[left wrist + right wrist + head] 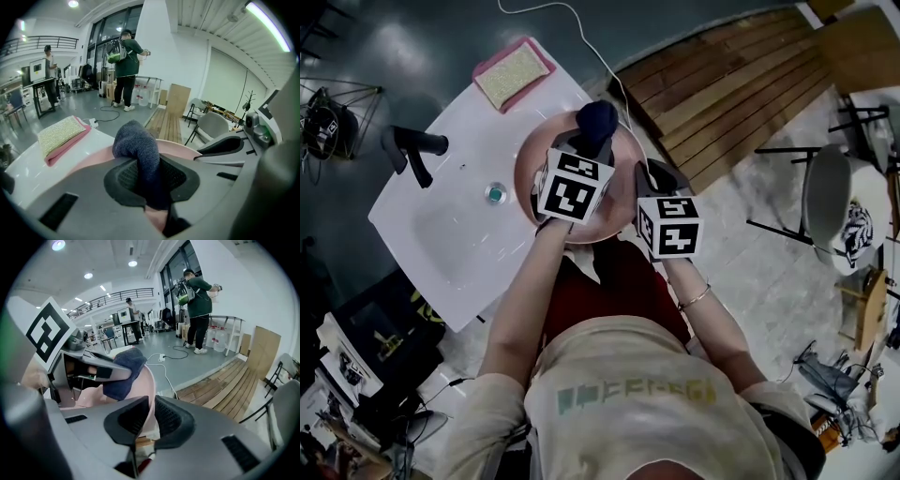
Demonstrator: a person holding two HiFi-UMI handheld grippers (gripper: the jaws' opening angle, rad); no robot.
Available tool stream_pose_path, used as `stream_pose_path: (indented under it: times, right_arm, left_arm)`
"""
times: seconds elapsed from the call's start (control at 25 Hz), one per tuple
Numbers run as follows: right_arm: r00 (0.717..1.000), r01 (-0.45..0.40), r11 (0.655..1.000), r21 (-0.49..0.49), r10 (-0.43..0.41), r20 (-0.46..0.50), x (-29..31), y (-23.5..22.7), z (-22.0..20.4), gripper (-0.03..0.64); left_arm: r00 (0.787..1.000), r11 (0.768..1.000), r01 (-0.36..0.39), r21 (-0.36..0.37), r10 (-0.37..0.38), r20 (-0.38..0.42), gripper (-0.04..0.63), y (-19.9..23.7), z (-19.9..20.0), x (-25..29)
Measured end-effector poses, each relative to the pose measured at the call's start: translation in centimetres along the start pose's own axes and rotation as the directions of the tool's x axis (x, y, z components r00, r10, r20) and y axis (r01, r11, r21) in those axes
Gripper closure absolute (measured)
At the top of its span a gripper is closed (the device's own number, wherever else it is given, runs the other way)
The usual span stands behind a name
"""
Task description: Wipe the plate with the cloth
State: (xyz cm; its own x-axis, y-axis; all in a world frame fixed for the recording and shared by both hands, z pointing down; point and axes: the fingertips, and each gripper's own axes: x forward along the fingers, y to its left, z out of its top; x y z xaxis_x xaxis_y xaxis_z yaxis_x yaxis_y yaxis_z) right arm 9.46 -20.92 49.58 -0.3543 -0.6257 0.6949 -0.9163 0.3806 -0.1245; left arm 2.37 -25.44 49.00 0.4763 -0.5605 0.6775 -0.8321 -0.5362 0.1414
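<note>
Head view: right claw pinches the rim of the round pink plate, steadying it, so left claw, clenching the dark blue knitted cloth, can wipe it.

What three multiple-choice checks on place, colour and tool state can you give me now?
1. Where is the sponge? A on the sink's far corner; B on the floor; C on a chair.
2. What colour is the plate? A white; B pink; C green.
3. The left tool is: A open, empty; B shut on the sponge; C shut on the cloth.
Answers: 1 A, head view shows it there; 2 B, its rim shows pink; 3 C, dark cloth fills its jaws.
</note>
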Motion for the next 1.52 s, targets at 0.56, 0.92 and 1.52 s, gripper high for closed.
stream_pose_path:
  times: [0.56,0.92,1.52]
  right_arm:
    - [1.0,0.022,1.0,-0.02,-0.022,0.008,-0.4,0.7,0.0,0.549]
    - [0.999,0.04,0.999,-0.013,-0.04,0.016,-0.7,0.6,-0.3,0.549]
    - [1.0,0.008,1.0,0.009,-0.008,0.018,-0.7,0.4,0.0,0.549]
  left_arm:
    - [0.988,0.98,-0.156,-0.122,0.155,-0.017,0.515,6.3,-2.0,-4.6]
    - [0.977,0.965,-0.199,-0.17,0.208,0.038,0.515,5.7,-2.8,-9.1]
    - [0.999,0.996,0.047,-0.073,-0.045,0.019,0.515,-5.8,-1.6,-4.8]
